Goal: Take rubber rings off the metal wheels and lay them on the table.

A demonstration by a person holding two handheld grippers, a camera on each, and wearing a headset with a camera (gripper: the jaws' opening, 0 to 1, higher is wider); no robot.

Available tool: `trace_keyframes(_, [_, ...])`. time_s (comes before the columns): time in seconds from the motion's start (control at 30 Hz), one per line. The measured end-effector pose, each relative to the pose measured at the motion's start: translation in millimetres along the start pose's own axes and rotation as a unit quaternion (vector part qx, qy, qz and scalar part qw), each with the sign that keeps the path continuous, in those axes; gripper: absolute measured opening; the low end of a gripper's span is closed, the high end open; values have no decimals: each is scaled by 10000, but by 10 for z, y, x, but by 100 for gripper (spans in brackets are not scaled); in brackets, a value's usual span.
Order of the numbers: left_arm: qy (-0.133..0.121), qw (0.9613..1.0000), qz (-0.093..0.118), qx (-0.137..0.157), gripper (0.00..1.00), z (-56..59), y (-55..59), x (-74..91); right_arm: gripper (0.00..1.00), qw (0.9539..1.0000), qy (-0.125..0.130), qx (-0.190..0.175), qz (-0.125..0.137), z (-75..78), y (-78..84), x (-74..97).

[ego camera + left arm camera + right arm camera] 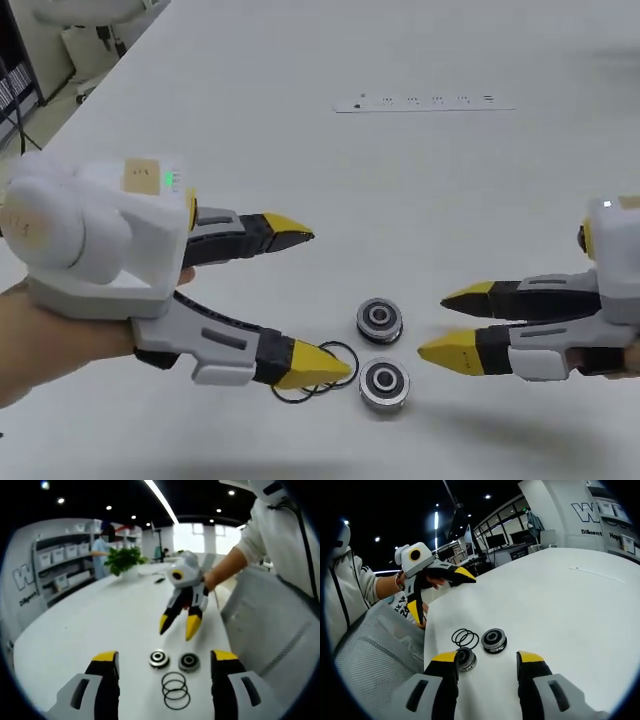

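Black rings and silver, dark-hubbed wheels between yellow-tipped, black-and-white left hand-held gripper and right hand-held gripper; white worktop.

We find the rings partly under the lower tip of the left gripper, the right gripper cut by our head view's edge, and one wheel half behind a jaw.

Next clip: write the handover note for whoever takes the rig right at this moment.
Left gripper: open, empty, near the rubber rings.
Right gripper: open, empty, pointing towards the wheels.
Far wheel and near wheel lie flat, close together on the table.
Done: three rings lie overlapping beside the near wheel.
Left: check the wheels; whether any ring remains on them is too small to tell.
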State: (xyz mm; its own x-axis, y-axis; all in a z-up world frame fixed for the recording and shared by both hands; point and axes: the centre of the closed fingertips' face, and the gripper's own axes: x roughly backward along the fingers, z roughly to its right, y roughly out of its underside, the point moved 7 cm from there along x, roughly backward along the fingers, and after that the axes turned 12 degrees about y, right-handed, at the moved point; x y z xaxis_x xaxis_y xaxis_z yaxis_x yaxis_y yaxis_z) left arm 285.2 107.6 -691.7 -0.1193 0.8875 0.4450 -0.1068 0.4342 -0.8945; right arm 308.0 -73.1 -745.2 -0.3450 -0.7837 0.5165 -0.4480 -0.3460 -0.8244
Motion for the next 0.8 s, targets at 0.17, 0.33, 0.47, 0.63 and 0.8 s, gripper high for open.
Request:
trace_keyframes(0.17, [45, 10000, -11, -76, 70, -37, -4, -73, 39, 10000, -17, 89, -10, 12, 16, -42])
trace_keyframes(0.33, [110, 9999, -10, -110, 65, -92, 11, -142, 37, 9999, -42, 166, -13, 28, 15, -90])
trace_keyframes(0.47, [175, 9998, 85, -74, 62, -114, -5, -192, 35, 9997, -69, 221, -20, 35, 19, -132])
trace_keyframes(0.63, [236, 9997, 41, -88, 56, -155, 33, -268, 33, 9993, -111, 342, -43, 34, 9, -184])
trace_keyframes(0.8, [262, 9996, 8, -85, 49, -191, 79, -354, 30, 9989, -133, 452, -59, 41, 0, -242])
